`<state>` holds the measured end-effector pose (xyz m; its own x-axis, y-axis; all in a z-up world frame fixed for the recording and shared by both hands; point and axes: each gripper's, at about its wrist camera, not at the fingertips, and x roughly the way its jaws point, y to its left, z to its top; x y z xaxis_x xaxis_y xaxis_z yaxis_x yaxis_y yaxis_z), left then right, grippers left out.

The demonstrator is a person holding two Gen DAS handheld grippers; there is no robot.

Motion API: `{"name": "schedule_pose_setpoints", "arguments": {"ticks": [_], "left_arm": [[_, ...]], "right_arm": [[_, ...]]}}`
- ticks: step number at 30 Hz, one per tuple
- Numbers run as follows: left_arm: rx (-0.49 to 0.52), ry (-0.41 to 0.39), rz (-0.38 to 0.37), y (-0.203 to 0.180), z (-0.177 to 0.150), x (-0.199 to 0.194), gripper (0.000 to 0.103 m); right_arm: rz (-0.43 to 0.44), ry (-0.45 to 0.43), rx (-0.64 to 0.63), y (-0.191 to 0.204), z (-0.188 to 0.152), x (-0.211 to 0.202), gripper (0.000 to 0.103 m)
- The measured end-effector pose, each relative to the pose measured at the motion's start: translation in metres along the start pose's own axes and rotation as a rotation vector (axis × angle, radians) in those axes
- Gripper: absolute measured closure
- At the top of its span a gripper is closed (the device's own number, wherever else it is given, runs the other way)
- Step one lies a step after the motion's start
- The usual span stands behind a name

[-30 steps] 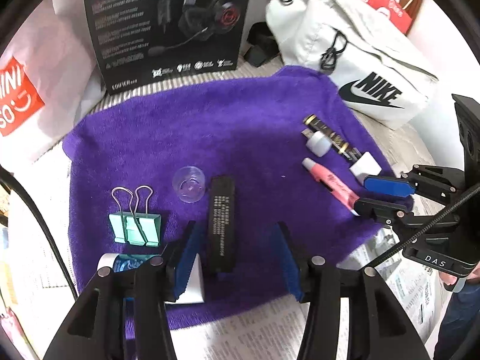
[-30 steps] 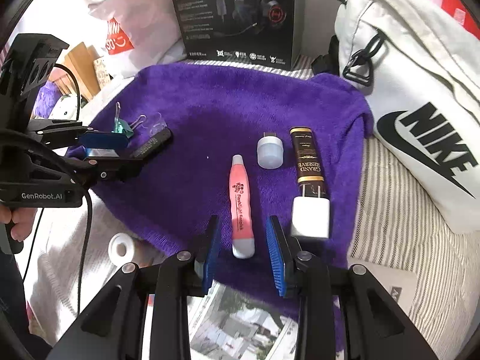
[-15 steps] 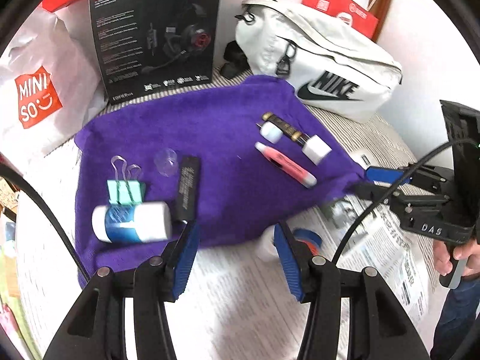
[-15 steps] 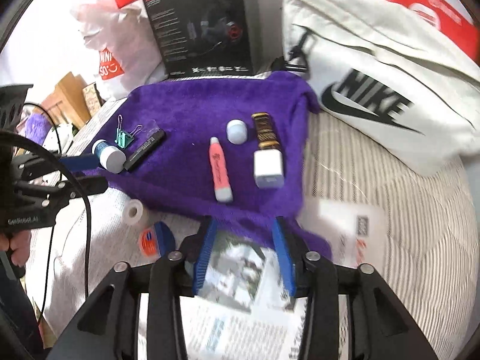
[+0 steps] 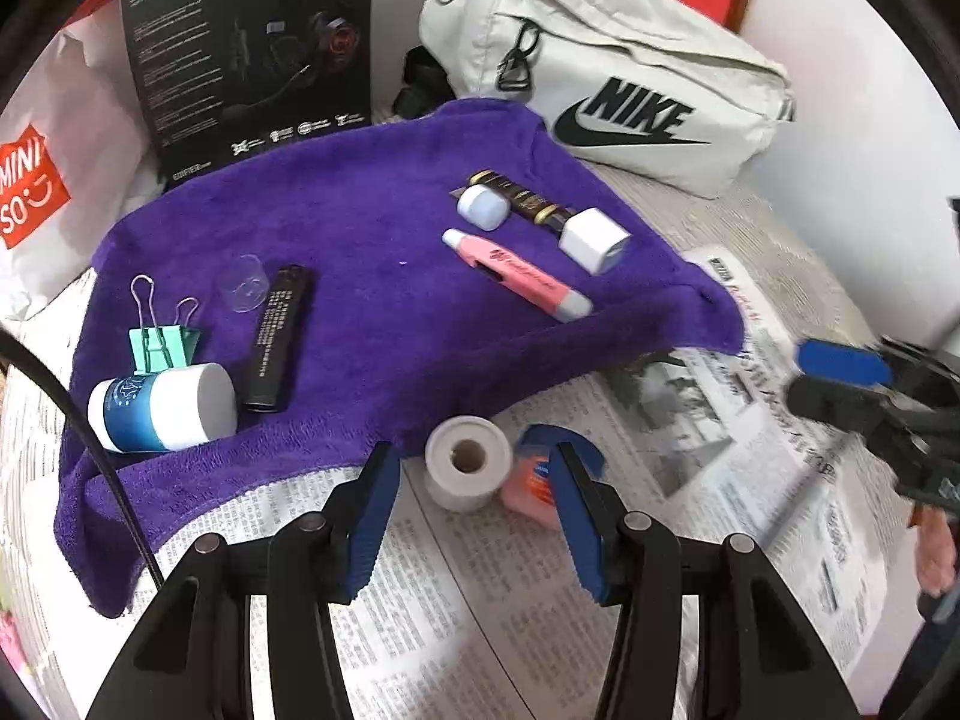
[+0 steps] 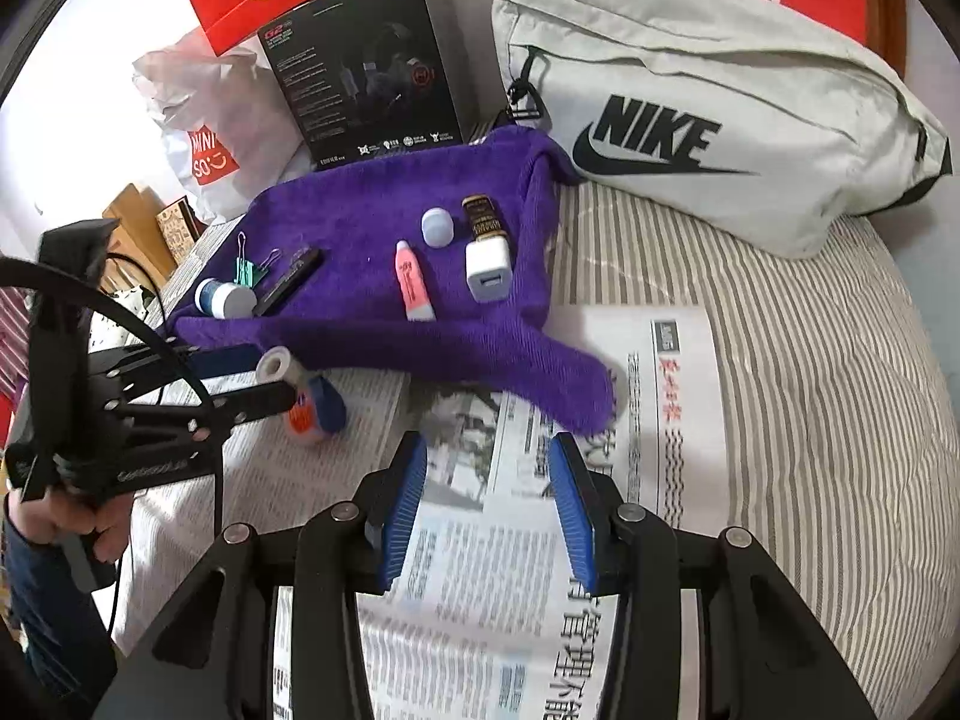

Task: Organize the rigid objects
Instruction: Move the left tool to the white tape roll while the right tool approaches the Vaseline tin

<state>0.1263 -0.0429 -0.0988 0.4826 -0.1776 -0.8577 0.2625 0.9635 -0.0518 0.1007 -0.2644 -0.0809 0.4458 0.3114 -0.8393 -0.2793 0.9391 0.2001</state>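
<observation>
A purple towel [image 5: 372, 252] holds a green binder clip [image 5: 161, 345], a blue-and-white jar [image 5: 161, 408], a black stick [image 5: 277, 336], a clear cap [image 5: 245, 291], a pink tube [image 5: 516, 279], a white charger [image 5: 594, 239], a dark gold-banded tube [image 5: 522, 199] and a pale blue cap [image 5: 482, 207]. A white tape roll [image 5: 467, 461] and a small orange-and-blue tin [image 5: 534, 477] lie on newspaper just off the towel. My left gripper [image 5: 474, 501] is open and empty, right behind them. My right gripper [image 6: 487, 501] is open and empty over newspaper [image 6: 480, 540].
A white Nike bag [image 6: 708, 108] lies at the back right. A black headset box [image 6: 366, 66] and a Miniso bag [image 6: 204, 138] stand behind the towel. Striped bedding [image 6: 828, 396] stretches to the right.
Both grippers have pulled back from the towel toward me, still open. The tape roll and tin have come into view in front of the left gripper.
</observation>
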Motion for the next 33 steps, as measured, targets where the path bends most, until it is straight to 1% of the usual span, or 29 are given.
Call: {"name": "schedule_pose_setpoints", "arguments": {"ticks": [1, 6, 9, 10, 12, 15, 18, 20, 22, 23, 24, 26, 33], "left_arm": [[-0.005, -0.002, 0.018, 0.001, 0.000, 0.001, 0.054], [-0.045, -0.003, 0.018, 0.013, -0.004, 0.001, 0.054], [-0.066, 0.000, 0.046, 0.019, -0.005, 0.000, 0.055], [-0.070, 0.003, 0.045, 0.019, -0.005, 0.000, 0.055], [-0.072, 0.005, 0.036, 0.017, -0.005, 0.002, 0.055], [-0.069, 0.019, 0.050, 0.011, -0.004, 0.009, 0.055], [-0.082, 0.036, 0.041, 0.008, -0.003, 0.015, 0.055], [-0.084, 0.031, 0.048, 0.006, -0.002, 0.017, 0.055], [-0.087, 0.028, 0.050, 0.007, -0.001, 0.018, 0.063], [-0.092, 0.026, 0.048, 0.008, 0.000, 0.018, 0.072], [-0.099, 0.026, 0.041, 0.010, 0.000, 0.018, 0.074], [-0.101, 0.024, 0.025, 0.012, 0.000, 0.017, 0.075], [-0.083, 0.032, 0.045, 0.010, 0.002, 0.020, 0.075]], "right_arm": [[0.003, 0.002, 0.002, 0.000, -0.002, 0.000, 0.060], [0.013, 0.013, -0.009, 0.001, -0.008, 0.001, 0.060], [0.021, 0.022, -0.015, 0.002, -0.012, 0.004, 0.060], [0.023, 0.025, -0.016, 0.002, -0.012, 0.005, 0.060], [0.027, 0.031, -0.018, 0.003, -0.012, 0.008, 0.060], [0.032, 0.041, -0.019, 0.003, -0.012, 0.011, 0.060], [0.034, 0.052, -0.021, 0.003, -0.013, 0.014, 0.060], [0.034, 0.060, -0.026, 0.004, -0.014, 0.017, 0.060], [0.033, 0.070, -0.027, 0.004, -0.016, 0.020, 0.060], [0.034, 0.073, -0.028, 0.005, -0.016, 0.021, 0.060], [0.036, 0.078, -0.029, 0.005, -0.017, 0.022, 0.060], [0.036, 0.085, -0.031, 0.006, -0.018, 0.025, 0.060], [0.050, 0.098, -0.045, 0.014, -0.019, 0.029, 0.060]]}}
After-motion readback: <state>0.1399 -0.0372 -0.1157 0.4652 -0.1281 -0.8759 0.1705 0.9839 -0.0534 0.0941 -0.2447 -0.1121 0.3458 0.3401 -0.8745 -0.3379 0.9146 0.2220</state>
